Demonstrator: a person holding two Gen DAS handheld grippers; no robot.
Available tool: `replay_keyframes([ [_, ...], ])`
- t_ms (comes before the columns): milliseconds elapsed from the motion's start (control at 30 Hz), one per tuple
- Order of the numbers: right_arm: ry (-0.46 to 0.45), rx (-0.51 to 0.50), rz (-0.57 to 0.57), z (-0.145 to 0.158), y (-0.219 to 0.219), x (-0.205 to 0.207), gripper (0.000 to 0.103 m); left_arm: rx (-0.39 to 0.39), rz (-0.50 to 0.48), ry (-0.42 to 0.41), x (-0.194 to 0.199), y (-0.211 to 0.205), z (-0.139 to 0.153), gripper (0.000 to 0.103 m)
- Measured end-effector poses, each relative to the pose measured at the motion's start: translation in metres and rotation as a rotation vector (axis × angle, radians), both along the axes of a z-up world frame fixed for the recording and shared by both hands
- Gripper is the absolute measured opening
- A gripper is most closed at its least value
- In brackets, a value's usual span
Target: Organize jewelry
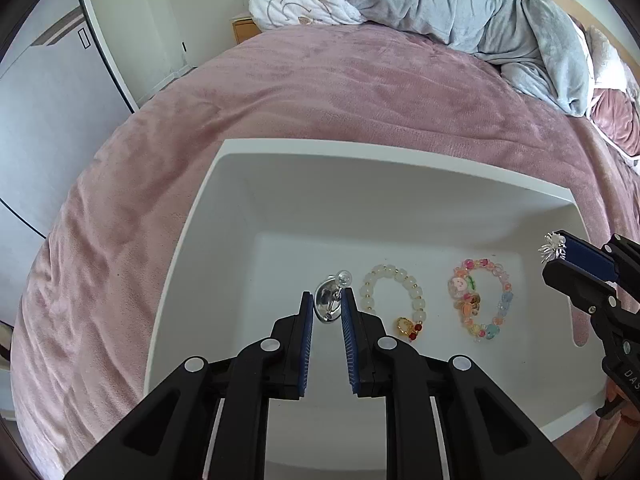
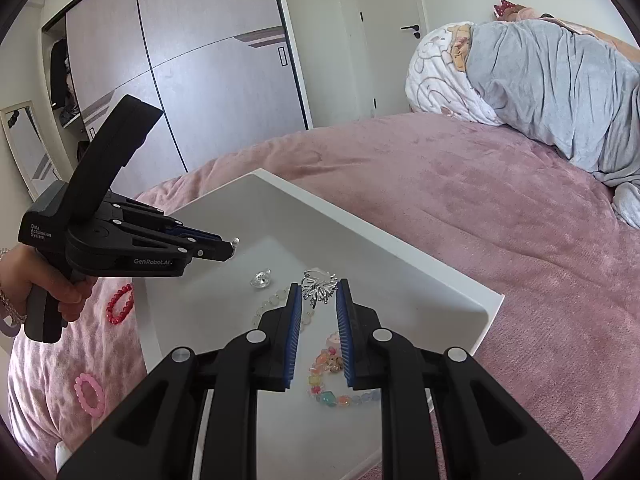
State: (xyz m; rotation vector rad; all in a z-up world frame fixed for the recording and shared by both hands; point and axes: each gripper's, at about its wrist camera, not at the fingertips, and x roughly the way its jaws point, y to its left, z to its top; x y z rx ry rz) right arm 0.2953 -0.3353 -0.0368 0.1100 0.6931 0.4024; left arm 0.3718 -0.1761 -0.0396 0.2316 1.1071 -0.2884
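I hold two tools over a white tray (image 1: 192, 240) that lies on a pink bed (image 1: 320, 92). The left tool (image 1: 327, 300) is clenched on a small clear earring (image 1: 344, 278), its stud and silver hook pinched between the blue pads above the tray's left part; in the right view the same tool (image 2: 230, 246) shows the clear bead at its tip. The right tool (image 2: 318, 292) is clenched on a silver butterfly ring (image 2: 318, 286), held above the tray's right edge (image 1: 554, 250). Already inside the tray: a clear crystal piece (image 2: 262, 279) toward the left, a white bead bracelet (image 1: 394, 300) in the middle, and a multicoloured bead bracelet (image 1: 478, 300) to its right, well apart from each other. Outside the tray, on the bed to its left, lie a red bracelet (image 2: 120, 304) and a pink bracelet (image 2: 90, 392). I judge the task roughly half done: three pieces placed, two in hand awaiting release into the tray, two bracelets yet to be collected.
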Motion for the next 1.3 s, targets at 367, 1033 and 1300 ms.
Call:
replay_keyframes([
  [367,0.011,-0.038,0.005,-0.005,0.01,0.002,0.02,0.01,0.011,0.001,-0.002,-0.001,-0.011,0.023],
  [1033,-0.086,-0.09,-0.026,0.015,0.02,-0.01,0.073,-0.062,0.036,-0.247,-0.036,0.013,0.06,0.049],
  [1300,-0.156,-0.098,-0.063,0.034,0.02,-0.024,0.087,-0.095,0.06,-0.351,-0.062,0.027,0.097,0.057],
])
